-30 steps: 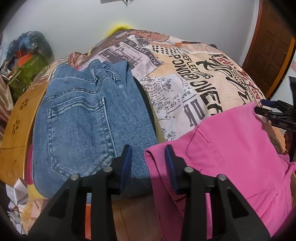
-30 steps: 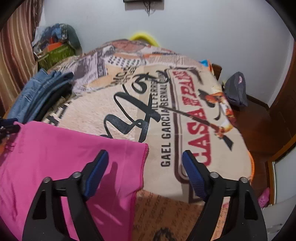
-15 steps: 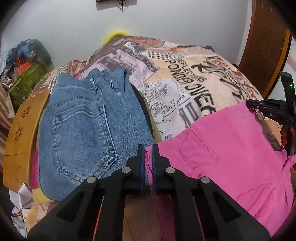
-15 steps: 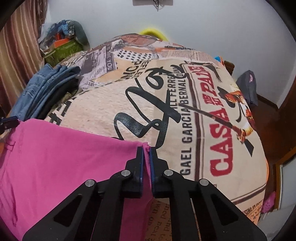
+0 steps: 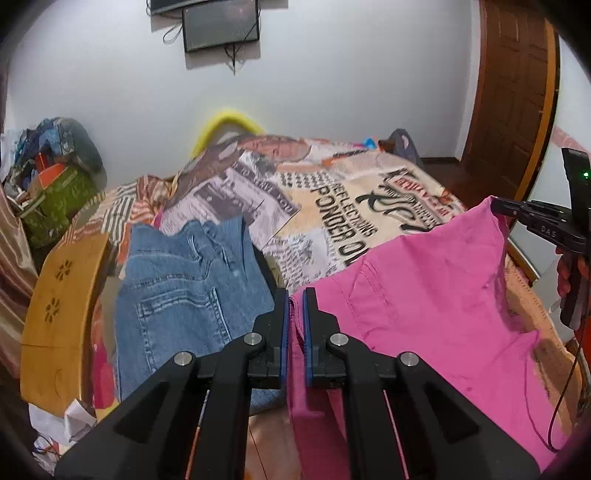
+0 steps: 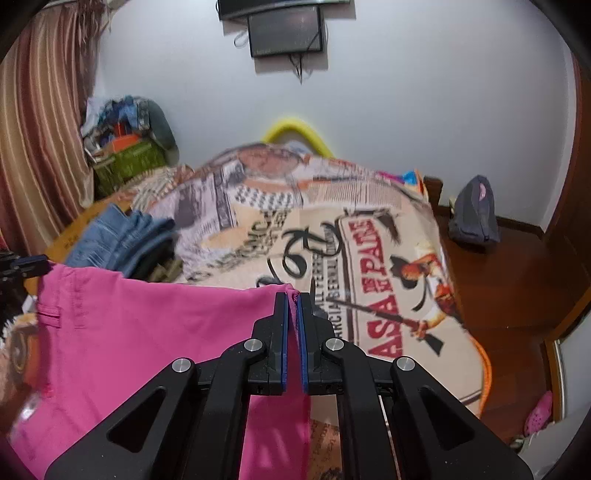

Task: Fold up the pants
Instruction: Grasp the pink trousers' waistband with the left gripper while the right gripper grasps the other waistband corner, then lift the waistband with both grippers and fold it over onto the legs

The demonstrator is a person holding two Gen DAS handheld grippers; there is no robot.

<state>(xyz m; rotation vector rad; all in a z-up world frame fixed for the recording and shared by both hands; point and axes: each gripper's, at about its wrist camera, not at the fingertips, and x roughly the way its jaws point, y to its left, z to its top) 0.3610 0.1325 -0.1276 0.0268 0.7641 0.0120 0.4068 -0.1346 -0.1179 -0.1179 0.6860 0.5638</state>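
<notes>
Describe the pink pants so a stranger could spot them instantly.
Find the bed with the printed blanket. At its near edge, beside the jeans, hang the pink pants, pinched at both corners by grippers; they are the only bright pink garment.

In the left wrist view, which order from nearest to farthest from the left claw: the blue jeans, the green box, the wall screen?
1. Blue jeans, just left of the left claw.
2. Green box, far left beside the bed.
3. Wall screen, high on the back wall.
</notes>
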